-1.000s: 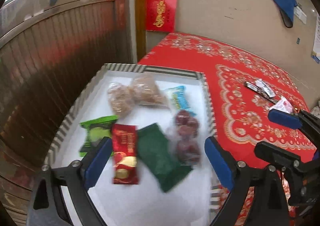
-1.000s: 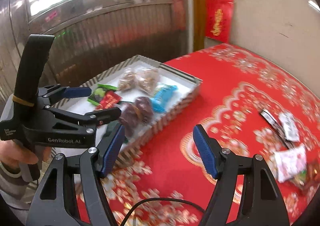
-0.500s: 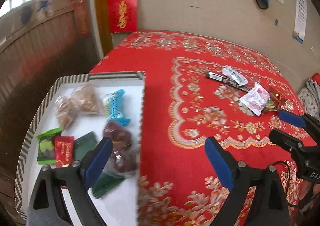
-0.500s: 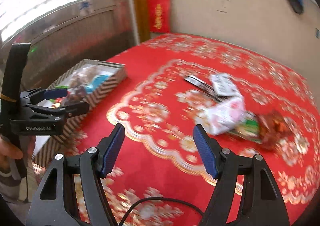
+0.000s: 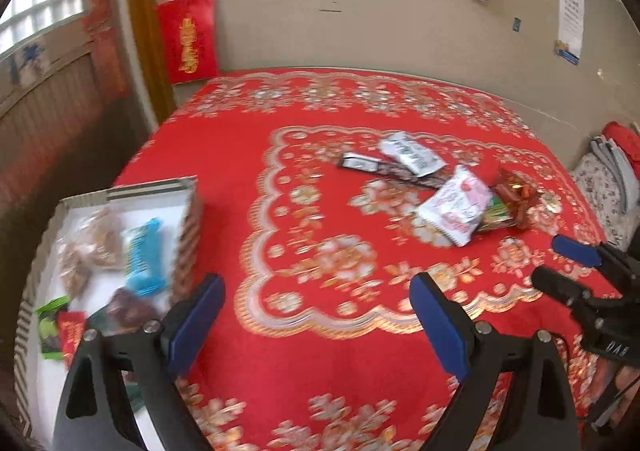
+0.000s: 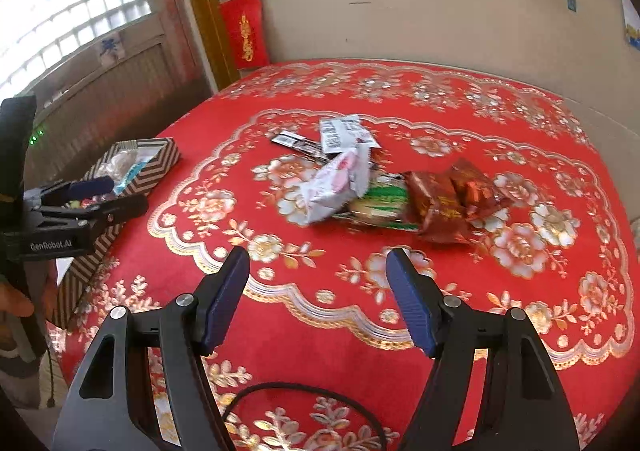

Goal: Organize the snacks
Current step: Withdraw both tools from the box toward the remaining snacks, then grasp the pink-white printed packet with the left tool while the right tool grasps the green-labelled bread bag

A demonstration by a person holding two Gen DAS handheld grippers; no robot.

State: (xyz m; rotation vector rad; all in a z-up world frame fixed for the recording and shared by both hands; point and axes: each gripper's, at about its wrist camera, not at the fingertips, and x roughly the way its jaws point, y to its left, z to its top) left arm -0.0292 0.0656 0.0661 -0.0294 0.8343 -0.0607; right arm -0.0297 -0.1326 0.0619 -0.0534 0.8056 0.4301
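Note:
A striped box (image 5: pixel 152 186) (image 6: pixel 160 163) at the table's left edge holds several snack packets, among them a blue one (image 5: pixel 146 257). Loose snacks lie mid-table: a white-pink bag (image 5: pixel 456 207) (image 6: pixel 334 187), a white packet (image 5: pixel 412 153) (image 6: pixel 344 131), a dark bar (image 5: pixel 360 163), a green-striped packet (image 6: pixel 380 203) and brown-red packets (image 6: pixel 444 199). My left gripper (image 5: pixel 318 315) hangs open over bare red cloth beside the box. My right gripper (image 6: pixel 318 291) is open too, short of the loose pile, with nothing between its fingers.
A red cloth with gold flowers (image 6: pixel 400 91) covers the round table. A beige wall with red hangings (image 5: pixel 188 35) stands behind. A chair with folded cloth (image 5: pixel 608 171) sits at the far right. A person's hand (image 6: pixel 14 299) holds the left tool.
Both grippers have swung right, away from the box toward the loose snacks, which now sit nearer the centre of both views. Neither has taken hold of anything.

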